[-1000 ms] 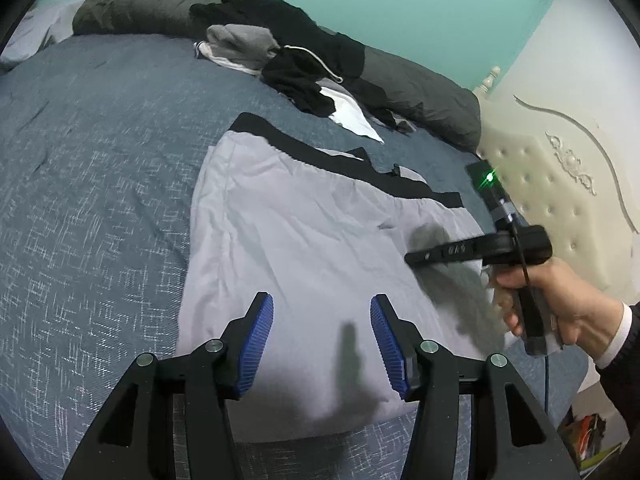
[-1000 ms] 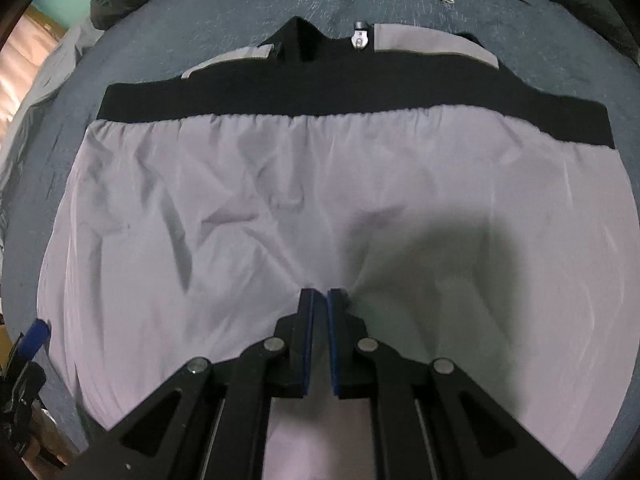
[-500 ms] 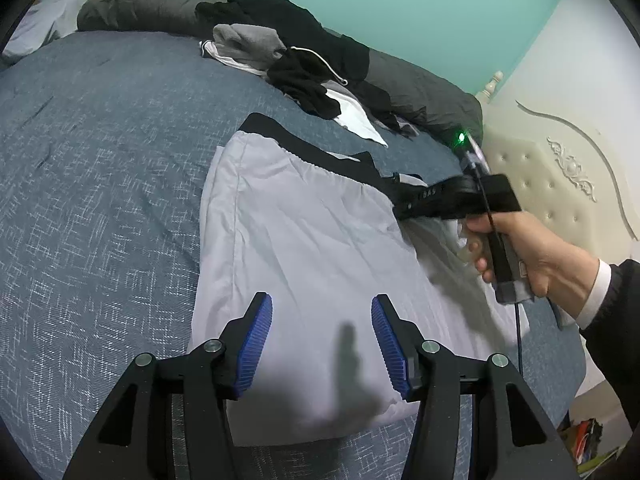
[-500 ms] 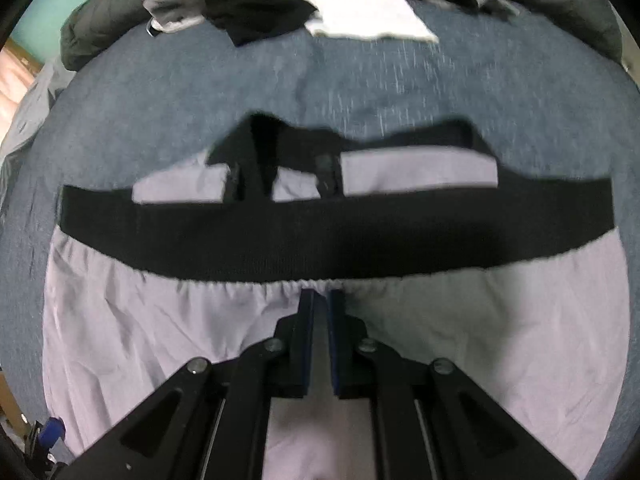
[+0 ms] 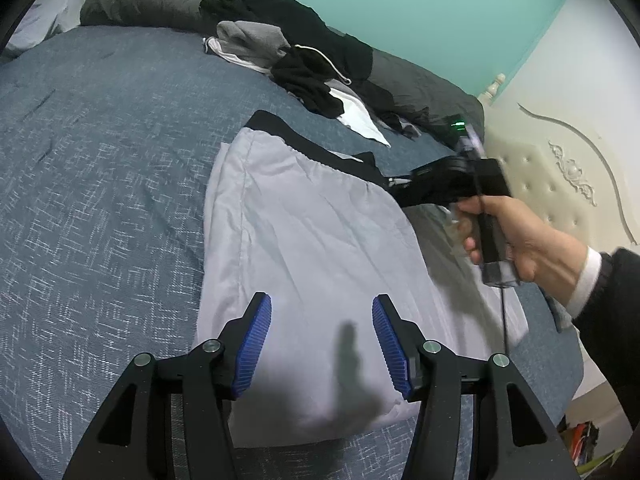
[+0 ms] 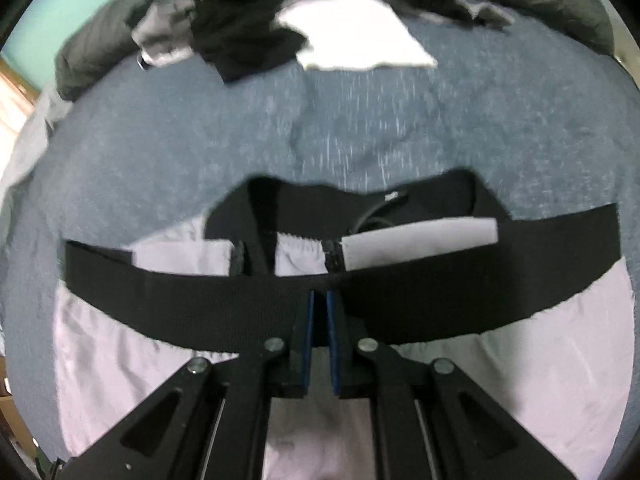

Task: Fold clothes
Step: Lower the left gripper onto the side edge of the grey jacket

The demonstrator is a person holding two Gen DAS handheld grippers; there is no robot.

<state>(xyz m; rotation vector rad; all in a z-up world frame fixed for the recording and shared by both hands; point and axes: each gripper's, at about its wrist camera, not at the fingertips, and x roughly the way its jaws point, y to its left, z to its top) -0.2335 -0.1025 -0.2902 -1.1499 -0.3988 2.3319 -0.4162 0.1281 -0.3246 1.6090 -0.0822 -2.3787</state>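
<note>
Two grippers over grey shorts (image 5: 312,248) spread flat on blue bedspread (image 5: 100,184). Left gripper (image 5: 322,344) at near hem, jaws parted, nothing between blue pads. Right gripper (image 6: 319,300), in person's hand (image 5: 516,236), clenched, empty, tips above black waistband (image 6: 200,304) at far edge. Clothes pile (image 5: 288,56) beyond, by far pillows.

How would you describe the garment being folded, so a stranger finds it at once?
On the blue-grey bedspread, nearer than the heap of dark clothes by the wall, lies a pale grey garment spread flat. Only it has a broad black elastic band along its far edge.
</note>
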